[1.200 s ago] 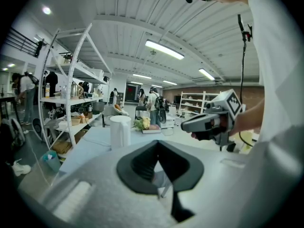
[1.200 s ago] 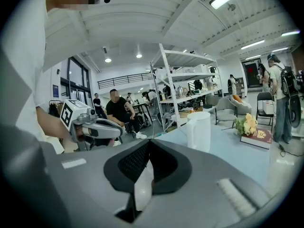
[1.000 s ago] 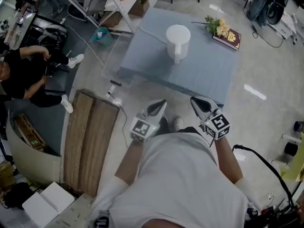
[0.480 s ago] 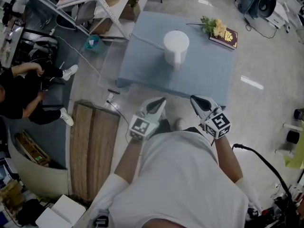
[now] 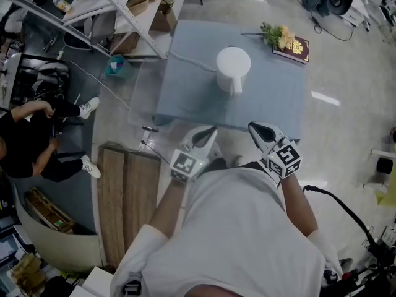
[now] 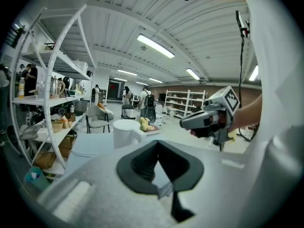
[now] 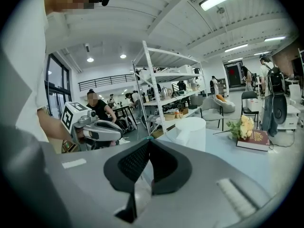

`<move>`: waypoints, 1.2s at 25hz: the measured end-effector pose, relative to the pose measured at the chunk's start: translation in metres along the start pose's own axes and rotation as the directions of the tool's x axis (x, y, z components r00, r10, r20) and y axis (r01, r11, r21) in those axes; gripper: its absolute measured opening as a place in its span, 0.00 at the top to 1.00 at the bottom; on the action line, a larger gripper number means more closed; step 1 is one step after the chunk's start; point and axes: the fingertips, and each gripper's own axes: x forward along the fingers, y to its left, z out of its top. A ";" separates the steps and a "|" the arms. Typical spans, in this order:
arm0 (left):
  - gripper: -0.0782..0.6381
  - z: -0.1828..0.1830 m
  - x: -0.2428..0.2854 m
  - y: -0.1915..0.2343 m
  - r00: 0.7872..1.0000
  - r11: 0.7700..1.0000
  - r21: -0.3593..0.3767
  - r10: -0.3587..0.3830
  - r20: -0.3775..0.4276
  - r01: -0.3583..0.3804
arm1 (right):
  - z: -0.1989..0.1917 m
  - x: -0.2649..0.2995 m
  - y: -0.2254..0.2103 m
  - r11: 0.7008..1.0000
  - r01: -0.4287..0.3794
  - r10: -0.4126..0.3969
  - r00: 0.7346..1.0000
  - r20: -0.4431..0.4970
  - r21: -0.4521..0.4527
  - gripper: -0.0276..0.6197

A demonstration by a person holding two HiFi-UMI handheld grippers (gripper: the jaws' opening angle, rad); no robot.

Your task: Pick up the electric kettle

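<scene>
Both tools have closed on the worktop (image 5: 272, 91) since the earlier frame; their tips now hang over its near edge. Left tool (image 5: 206, 135): jaws together, nothing between. Right tool (image 5: 258, 130): same, shut and empty. Both carried pointed forward, side by side, likely just for the walk-up. Electric kettle (image 5: 233, 65) stands upright mid-worktop, at 12 o'clock from the tools and well apart from them. Its side projection, probably the handle, faces 6 o'clock, which suits a grasp from here. Cable (image 5: 189, 59) trails off toward 9 o'clock. Book (image 5: 296, 48) and flowers (image 5: 276, 34) lie at 1 o'clock, clear of the reach.
</scene>
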 end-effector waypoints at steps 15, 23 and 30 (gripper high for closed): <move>0.89 -0.004 -0.007 0.050 0.996 0.996 0.019 -0.087 -0.024 0.087 | 0.007 0.047 -0.003 0.996 0.088 -0.087 0.996 -0.011 0.022 0.95; 0.89 -0.010 -0.003 0.056 0.997 0.997 0.009 -0.080 -0.008 0.080 | 0.002 0.053 -0.014 0.995 0.097 -0.097 0.995 -0.028 0.015 0.95; 0.89 -0.003 0.005 0.064 0.999 0.999 -0.013 -0.034 -0.014 0.034 | 0.002 0.062 -0.032 0.998 0.070 -0.070 0.996 -0.053 0.004 0.94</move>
